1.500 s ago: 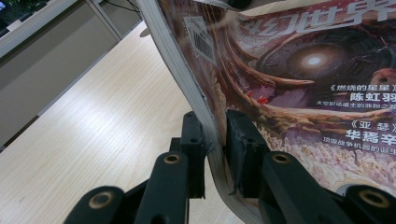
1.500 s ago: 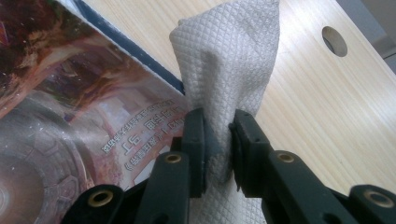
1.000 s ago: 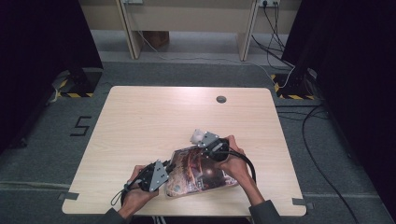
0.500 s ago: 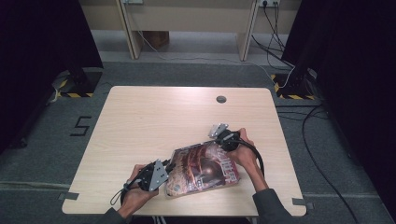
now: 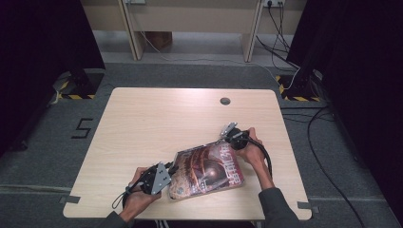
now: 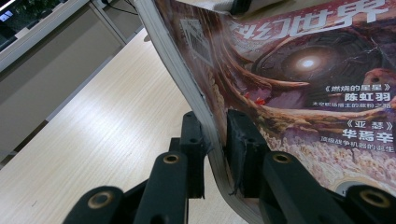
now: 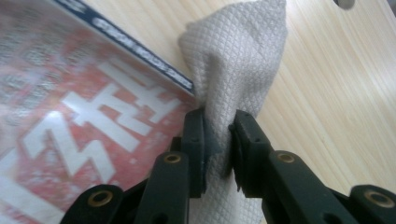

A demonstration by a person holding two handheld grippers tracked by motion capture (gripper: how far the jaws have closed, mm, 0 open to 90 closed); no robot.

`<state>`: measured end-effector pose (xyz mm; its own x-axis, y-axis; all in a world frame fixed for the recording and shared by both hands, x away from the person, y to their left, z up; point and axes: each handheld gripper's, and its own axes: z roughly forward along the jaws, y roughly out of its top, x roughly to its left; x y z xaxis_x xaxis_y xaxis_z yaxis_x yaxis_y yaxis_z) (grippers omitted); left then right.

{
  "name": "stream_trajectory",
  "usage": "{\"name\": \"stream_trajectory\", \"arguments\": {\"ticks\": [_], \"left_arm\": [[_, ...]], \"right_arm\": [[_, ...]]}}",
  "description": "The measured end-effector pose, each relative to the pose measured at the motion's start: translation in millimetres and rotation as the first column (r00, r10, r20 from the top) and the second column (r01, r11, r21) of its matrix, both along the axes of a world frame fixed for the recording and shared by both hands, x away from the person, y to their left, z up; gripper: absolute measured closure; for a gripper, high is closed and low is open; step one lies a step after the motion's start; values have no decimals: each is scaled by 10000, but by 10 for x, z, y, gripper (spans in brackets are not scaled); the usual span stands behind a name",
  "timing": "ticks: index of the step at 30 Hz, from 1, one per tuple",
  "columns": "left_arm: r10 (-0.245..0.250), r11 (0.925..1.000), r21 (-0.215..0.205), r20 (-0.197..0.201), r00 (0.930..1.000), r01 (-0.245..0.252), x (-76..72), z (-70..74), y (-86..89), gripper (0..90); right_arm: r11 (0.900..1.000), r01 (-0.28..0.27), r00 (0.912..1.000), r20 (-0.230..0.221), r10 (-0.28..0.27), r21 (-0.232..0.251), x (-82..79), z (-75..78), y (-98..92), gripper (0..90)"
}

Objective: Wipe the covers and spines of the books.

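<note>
Since a second ago the right gripper (image 5: 227, 134) has slid from the middle of the magazine (image 5: 207, 170) out to its far right corner, carrying the cloth (image 7: 233, 56) with it; the left gripper (image 5: 167, 170) has stayed put.

On the high view, the magazine lies flat-ish near the table's (image 5: 157, 118) front edge, at about 5 o'clock from the table's centre, cover up. Left gripper sits at the magazine's 9 o'clock, jaws clenched on its edge; on the left gripper view the spine side of the magazine (image 6: 289, 70) runs between the two pads and bends up from the wood. Right gripper is at the magazine's 1 o'clock. On the right gripper view its jaws are pinched on the white waffle-weave cloth, which bunches upward past the tips and overlaps the cover's dark border and the bare table beside it.
</note>
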<state>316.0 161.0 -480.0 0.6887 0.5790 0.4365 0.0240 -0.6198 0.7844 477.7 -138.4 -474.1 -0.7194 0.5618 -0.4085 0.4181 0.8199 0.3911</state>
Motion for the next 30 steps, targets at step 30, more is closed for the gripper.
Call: {"name": "stream_trajectory", "arguments": {"ticks": [30], "left_arm": [[-52,9999,154,113,9999,50,-1,2,-11,771]], "right_arm": [[9988,-426,9989,209,421,237,-49,67,8,773]]}}
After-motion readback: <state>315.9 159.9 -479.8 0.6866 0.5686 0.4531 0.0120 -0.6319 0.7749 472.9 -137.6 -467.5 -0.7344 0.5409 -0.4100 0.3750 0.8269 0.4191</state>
